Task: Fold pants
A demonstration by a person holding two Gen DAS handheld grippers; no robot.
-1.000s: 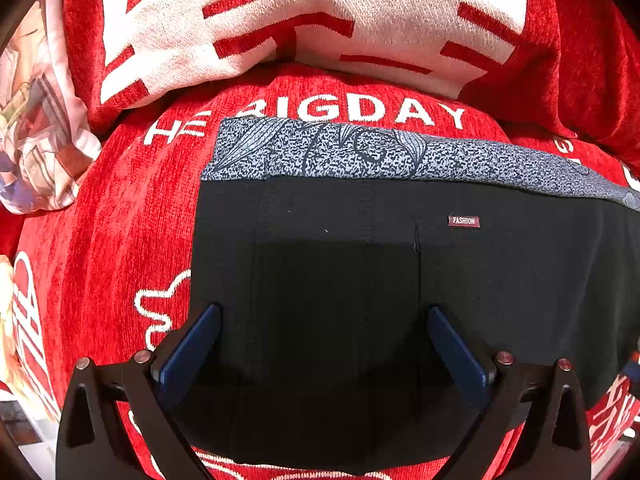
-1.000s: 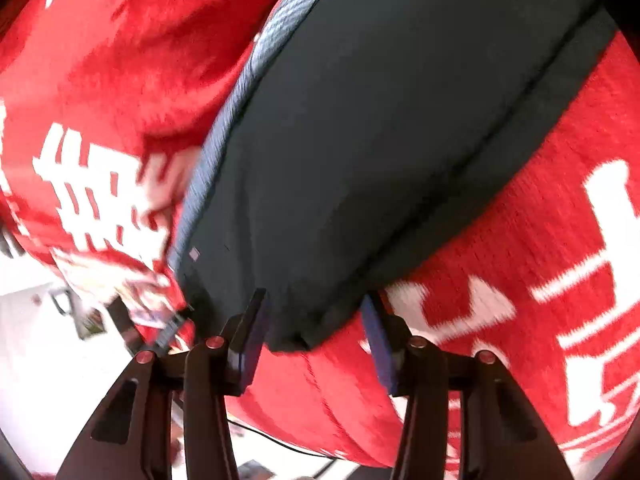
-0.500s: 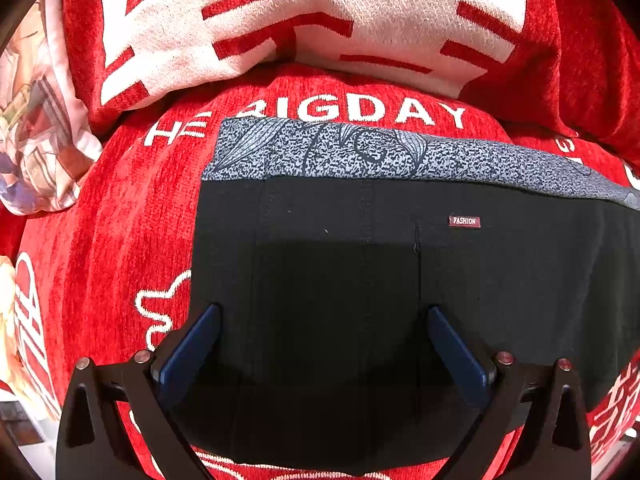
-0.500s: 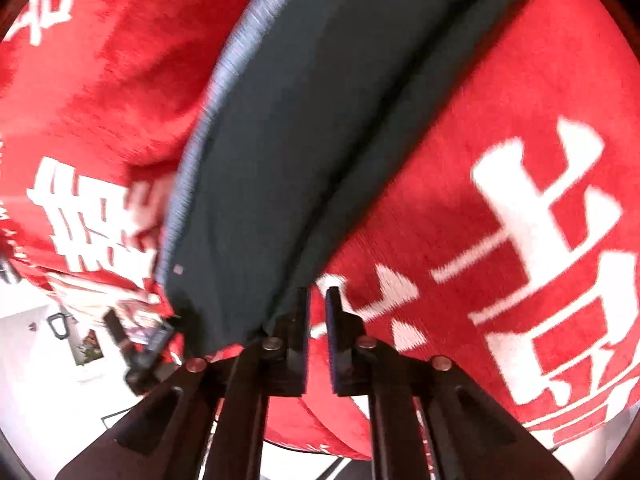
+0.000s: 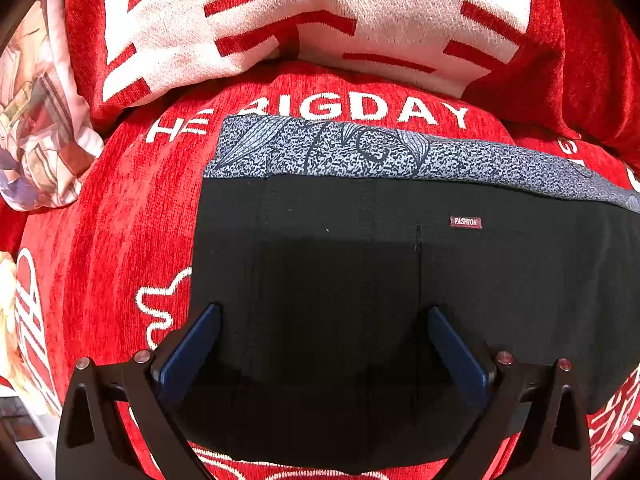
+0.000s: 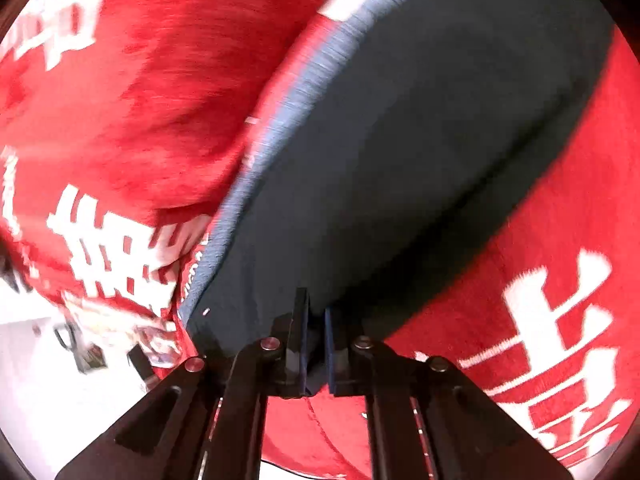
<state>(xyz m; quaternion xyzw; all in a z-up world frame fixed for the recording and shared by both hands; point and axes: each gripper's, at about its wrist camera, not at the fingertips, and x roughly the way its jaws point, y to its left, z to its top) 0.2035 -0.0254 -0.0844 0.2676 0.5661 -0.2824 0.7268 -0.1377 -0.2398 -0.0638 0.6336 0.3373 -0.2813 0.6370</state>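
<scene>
Black pants (image 5: 360, 264) with a grey patterned waistband (image 5: 360, 152) and a small red "FASHION" label (image 5: 465, 222) lie folded flat on a red sofa cover. My left gripper (image 5: 324, 320) is open, its blue pads spread wide just above the near part of the pants. In the right wrist view my right gripper (image 6: 316, 316) is shut on the near edge of the pants (image 6: 400, 160), which stretch away up and to the right. That view is blurred by motion.
The red sofa cover (image 5: 120, 240) has white lettering. A red and white cushion (image 5: 304, 20) stands behind the pants. A printed pillow (image 5: 36, 128) lies at the left. White floor (image 6: 36, 380) shows beyond the sofa edge in the right wrist view.
My right gripper closed on the pants' near edge and has since swung with the fabric, blurring its view. My left gripper has stayed open and still.
</scene>
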